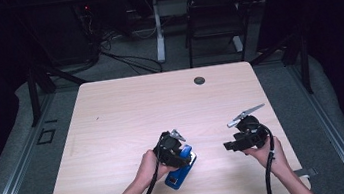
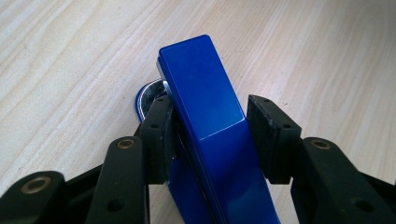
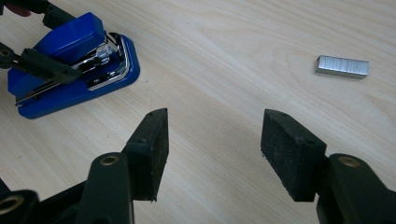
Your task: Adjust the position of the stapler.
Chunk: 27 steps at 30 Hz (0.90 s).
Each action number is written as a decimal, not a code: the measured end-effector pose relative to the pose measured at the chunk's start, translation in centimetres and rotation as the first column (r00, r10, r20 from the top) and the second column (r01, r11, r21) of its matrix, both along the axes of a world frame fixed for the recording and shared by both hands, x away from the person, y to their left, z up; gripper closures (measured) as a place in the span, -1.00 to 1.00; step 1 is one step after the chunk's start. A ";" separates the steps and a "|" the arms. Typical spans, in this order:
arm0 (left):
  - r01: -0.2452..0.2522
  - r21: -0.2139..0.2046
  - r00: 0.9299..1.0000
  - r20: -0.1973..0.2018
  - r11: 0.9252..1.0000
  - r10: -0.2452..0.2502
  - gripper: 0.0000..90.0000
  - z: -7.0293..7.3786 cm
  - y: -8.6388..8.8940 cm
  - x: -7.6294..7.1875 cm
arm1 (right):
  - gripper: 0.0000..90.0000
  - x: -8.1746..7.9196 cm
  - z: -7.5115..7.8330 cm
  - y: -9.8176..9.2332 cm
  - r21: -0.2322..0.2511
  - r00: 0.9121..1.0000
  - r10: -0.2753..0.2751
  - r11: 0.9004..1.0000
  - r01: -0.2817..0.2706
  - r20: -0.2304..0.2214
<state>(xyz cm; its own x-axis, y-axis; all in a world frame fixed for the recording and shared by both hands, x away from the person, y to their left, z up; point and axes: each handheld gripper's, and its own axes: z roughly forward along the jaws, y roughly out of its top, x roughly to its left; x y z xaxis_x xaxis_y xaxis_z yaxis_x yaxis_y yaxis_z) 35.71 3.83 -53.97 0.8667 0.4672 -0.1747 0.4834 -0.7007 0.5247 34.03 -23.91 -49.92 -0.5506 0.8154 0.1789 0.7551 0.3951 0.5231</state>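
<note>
High view puts the blue stapler (image 1: 181,170) near the table's (image 1: 112,120) front edge, a bit right of middle, with the left gripper (image 1: 177,152) down over it. Left gripper view: one pad is against the stapler's side, the other just off it — not clamped. Right gripper (image 1: 232,145) hovers near the right edge, jaws apart and empty — a staple strip (image 3: 342,66) lies beyond them.

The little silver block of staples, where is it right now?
In the right gripper view the block of staples lies flat on the wooden table, far right, beyond the right gripper and well apart from the blue stapler at the left.
</note>
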 end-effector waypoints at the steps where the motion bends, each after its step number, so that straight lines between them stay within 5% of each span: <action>1: 0.005 -0.016 1.000 -0.007 1.000 -0.005 0.20 -0.1 0.0 0.0 | -0.07 0.0 0.0 0.0 0.001 1.000 0.002 1.000 -0.002 0.000; 6: -0.017 -0.011 1.000 -0.009 1.000 0.017 0.20 0.0 0.1 -0.3 | -0.08 0.0 0.0 0.0 0.004 1.000 0.015 1.000 -0.015 0.003; 9: -0.063 0.025 0.998 -0.015 0.998 0.063 0.02 -0.4 0.0 -0.6 | -0.08 -0.1 0.0 0.0 -0.001 1.000 0.017 1.000 -0.017 0.000; 14: -0.073 0.043 0.997 0.015 0.996 0.072 0.17 -0.3 -0.4 -1.2 | -0.07 -0.3 0.0 0.1 0.001 1.000 0.015 1.000 -0.015 0.003; 17: -0.048 0.066 0.997 0.055 0.997 0.045 0.24 0.0 -0.5 -1.5 | -0.05 -0.2 0.1 0.1 -0.004 1.000 0.025 1.000 -0.025 0.002; 27: 0.071 0.051 0.994 0.075 0.996 -0.075 0.30 0.0 -0.3 -0.9 | -0.02 -0.1 0.0 0.1 0.002 1.000 0.026 1.000 -0.026 0.008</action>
<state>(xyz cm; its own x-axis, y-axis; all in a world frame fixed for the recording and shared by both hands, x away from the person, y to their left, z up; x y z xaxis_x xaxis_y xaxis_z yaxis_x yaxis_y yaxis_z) 34.78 3.51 -54.01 0.9089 0.4083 -0.0853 0.3896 -0.7582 0.5228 33.88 -23.81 -49.87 -0.5734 0.8002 0.1761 0.7400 0.4135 0.5304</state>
